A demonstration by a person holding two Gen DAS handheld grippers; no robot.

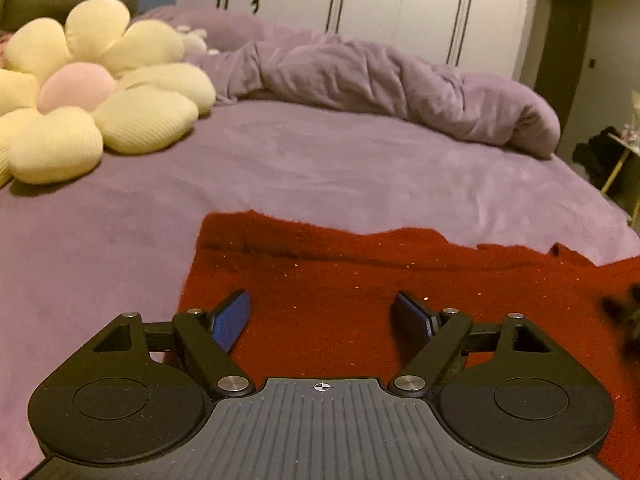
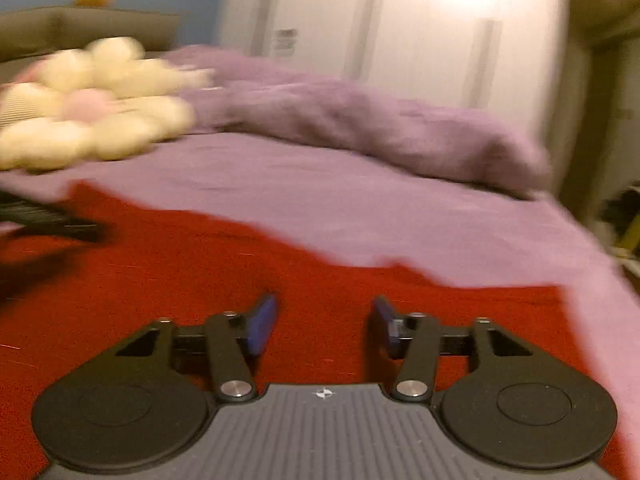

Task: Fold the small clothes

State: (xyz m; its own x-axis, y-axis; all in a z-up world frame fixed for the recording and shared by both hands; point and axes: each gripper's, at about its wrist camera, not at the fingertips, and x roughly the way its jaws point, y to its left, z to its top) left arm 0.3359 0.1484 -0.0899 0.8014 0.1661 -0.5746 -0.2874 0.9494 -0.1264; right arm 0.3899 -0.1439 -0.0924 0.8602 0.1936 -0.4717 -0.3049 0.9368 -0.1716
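A red knitted garment (image 1: 340,272) lies spread flat on the purple bed, with a fold line running near its far edge. My left gripper (image 1: 322,316) hovers over its left part, open wide, blue pads apart with only the cloth below them. In the right wrist view the same red garment (image 2: 200,272) fills the foreground. My right gripper (image 2: 324,322) stands open above it, nothing pinched between its blue pads. The other gripper shows as a dark blur (image 2: 48,216) at the left edge of that view.
A cream flower-shaped cushion (image 1: 92,96) with a pink centre sits at the far left of the bed. A bunched purple duvet (image 1: 400,84) lies across the far side. White wardrobe doors (image 1: 400,0) stand behind. The bed's right edge (image 1: 600,200) drops off beside a small table.
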